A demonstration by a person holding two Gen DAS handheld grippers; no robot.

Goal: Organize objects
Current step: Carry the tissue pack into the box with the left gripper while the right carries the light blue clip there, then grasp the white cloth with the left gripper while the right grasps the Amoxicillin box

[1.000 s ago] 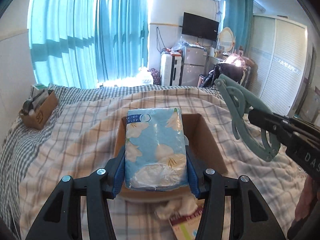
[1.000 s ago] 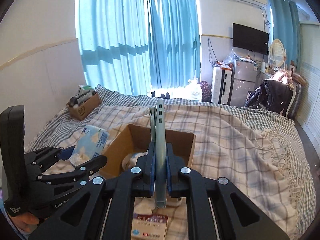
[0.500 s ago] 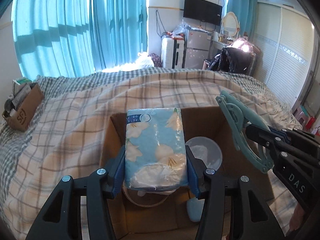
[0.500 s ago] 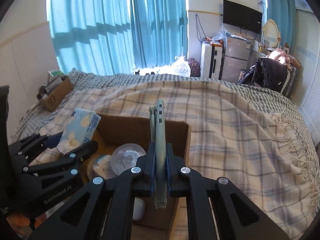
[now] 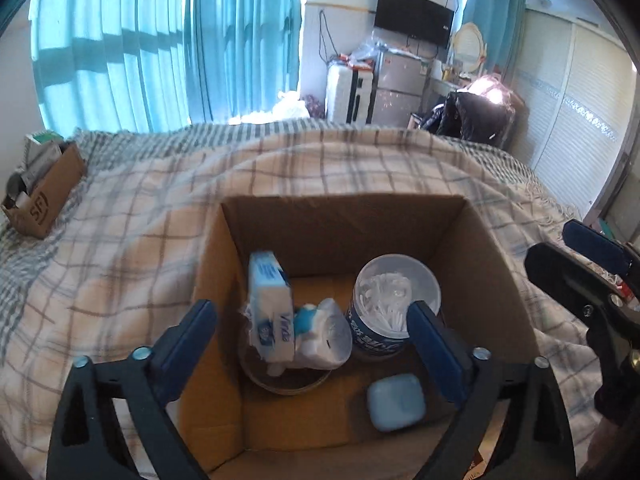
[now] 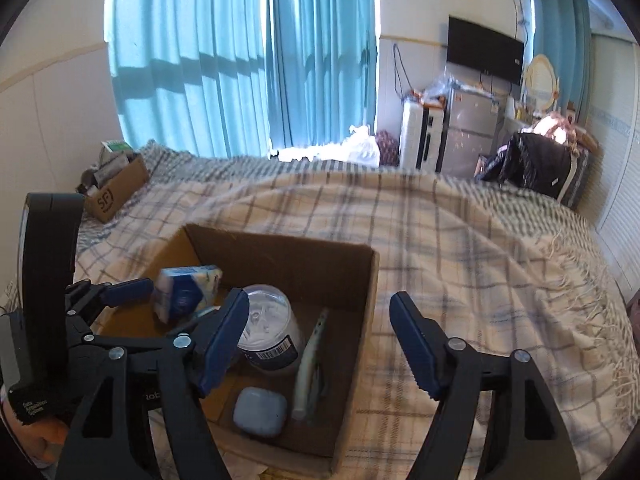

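An open cardboard box [image 5: 340, 204] [image 6: 280, 248] sits on the plaid bed blanket. My left gripper [image 5: 312, 320] hangs over it with its jaws opening wide. The blue-and-white tissue pack [image 5: 268, 312] [image 6: 186, 292] is blurred and tipped on edge inside the box, clear of both pads. My right gripper [image 6: 320, 312] is over the box's right side, its jaws also opening with nothing between them. The pale green clip [image 6: 310, 364] lies in the box against the cotton swab jar [image 5: 396, 300] [image 6: 268, 328]. A small blue case [image 5: 396, 402] [image 6: 260, 410] rests on the box floor.
A round container [image 5: 288, 380] and a white-and-blue wrapped item [image 5: 320, 328] lie under the tissue pack. A small filled carton [image 5: 44, 196] [image 6: 116, 188] stands at the bed's far left. Blanket [image 6: 480, 280] spreads to the right of the box.
Both grippers came down closer over the box and opened. The tissue pack left the left gripper and dropped into the box. The green clip left the right gripper and now lies inside.
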